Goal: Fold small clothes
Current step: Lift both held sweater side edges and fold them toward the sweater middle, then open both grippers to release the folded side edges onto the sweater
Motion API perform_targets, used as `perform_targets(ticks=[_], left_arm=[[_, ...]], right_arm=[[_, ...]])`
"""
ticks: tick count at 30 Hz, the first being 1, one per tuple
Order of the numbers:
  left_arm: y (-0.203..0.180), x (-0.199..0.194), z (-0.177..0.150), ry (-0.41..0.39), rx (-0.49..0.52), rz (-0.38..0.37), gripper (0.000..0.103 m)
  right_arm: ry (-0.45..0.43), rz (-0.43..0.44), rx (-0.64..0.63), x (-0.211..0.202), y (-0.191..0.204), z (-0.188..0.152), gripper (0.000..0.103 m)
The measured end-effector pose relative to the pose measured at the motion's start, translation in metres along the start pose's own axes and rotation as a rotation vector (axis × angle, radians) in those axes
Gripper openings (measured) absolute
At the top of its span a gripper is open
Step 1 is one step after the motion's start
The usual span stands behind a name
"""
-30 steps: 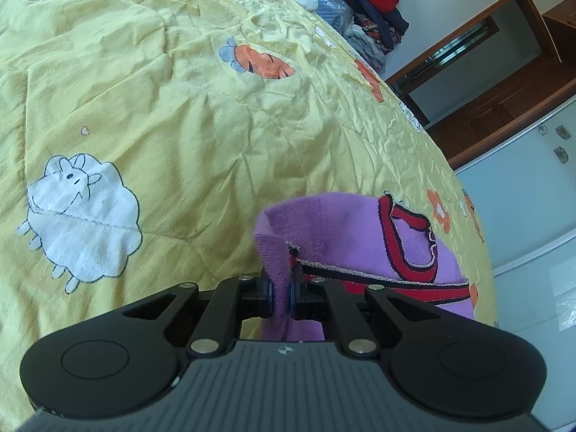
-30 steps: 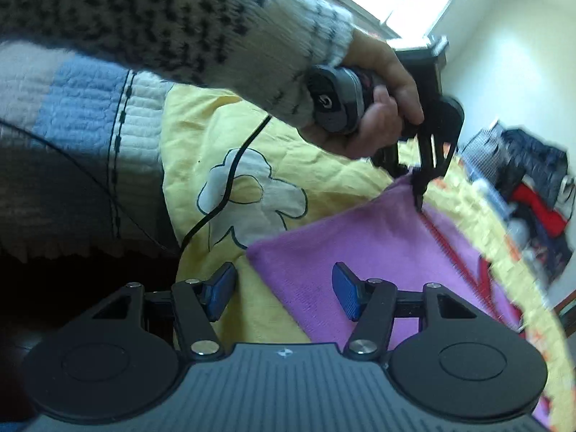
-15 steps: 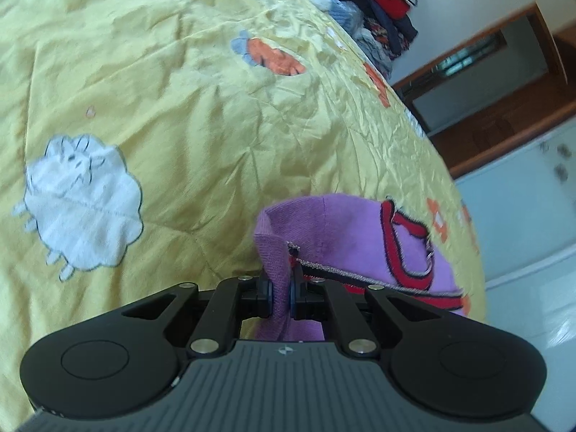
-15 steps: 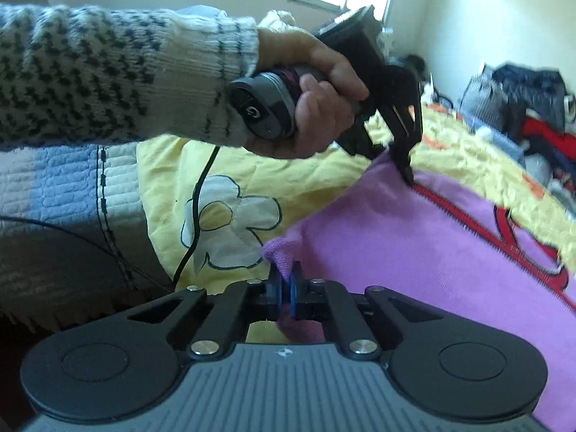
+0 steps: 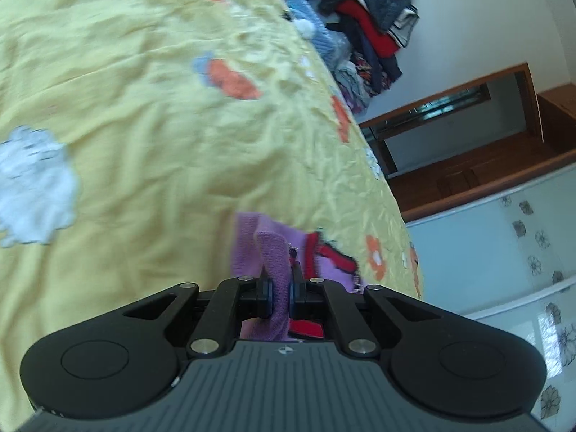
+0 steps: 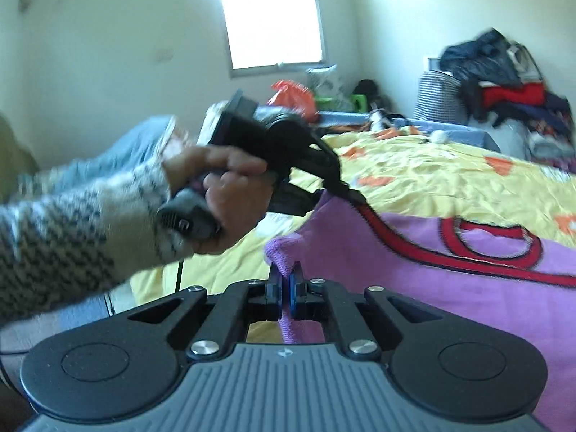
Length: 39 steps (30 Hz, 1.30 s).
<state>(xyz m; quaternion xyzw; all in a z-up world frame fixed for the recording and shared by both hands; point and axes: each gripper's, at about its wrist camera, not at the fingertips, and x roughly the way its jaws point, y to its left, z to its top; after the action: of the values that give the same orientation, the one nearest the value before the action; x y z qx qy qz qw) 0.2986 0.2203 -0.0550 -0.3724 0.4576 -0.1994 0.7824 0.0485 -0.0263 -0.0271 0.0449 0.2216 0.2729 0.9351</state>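
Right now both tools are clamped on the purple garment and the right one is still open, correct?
Not quite. The right tool is shut on the purple garment, as the right wrist view shows. The left tool is clamped on it too.

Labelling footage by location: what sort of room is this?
Most likely a home bedroom: a bed under a yellow cartoon-print bedspread, a heap of clothes piled beyond it, and a window in the far wall.
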Motion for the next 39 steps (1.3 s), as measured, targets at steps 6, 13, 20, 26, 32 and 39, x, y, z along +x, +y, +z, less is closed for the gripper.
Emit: perform_targets(ticks=[6, 13, 20, 26, 32, 39], left_arm=[[-0.057, 0.043, -0.013, 0.031, 0.056, 0.014, 0.008], [-0.111, 0.107, -0.047, 0.095, 0.121, 0.017, 0.008], [-0.166, 0.162, -0.079, 0.133, 0.2, 0.021, 0.008], [-0.209, 0.219, -0.112, 0.197, 0.267, 0.046, 0.008], [-0.233, 0.265, -0.145, 0.252, 0.32, 0.084, 0.008], [-0.243, 0.29, -0.165, 0.271, 0.375, 0.146, 0.008]], right_arm=[[-0.033, -0.051, 0.191, -0.028, -0.068, -0.01, 0.003], [-0.092, -0.083, 0.344, -0.072, -0.13, -0.03, 0.003], [-0.155, -0.136, 0.419, -0.115, -0.164, -0.049, 0.003], [-0.185, -0.205, 0.513, -0.148, -0.197, -0.069, 0.003], [-0.18, -0.275, 0.574, -0.173, -0.22, -0.092, 0.003], [-0.136, -0.298, 0.647, -0.187, -0.23, -0.117, 0.003]])
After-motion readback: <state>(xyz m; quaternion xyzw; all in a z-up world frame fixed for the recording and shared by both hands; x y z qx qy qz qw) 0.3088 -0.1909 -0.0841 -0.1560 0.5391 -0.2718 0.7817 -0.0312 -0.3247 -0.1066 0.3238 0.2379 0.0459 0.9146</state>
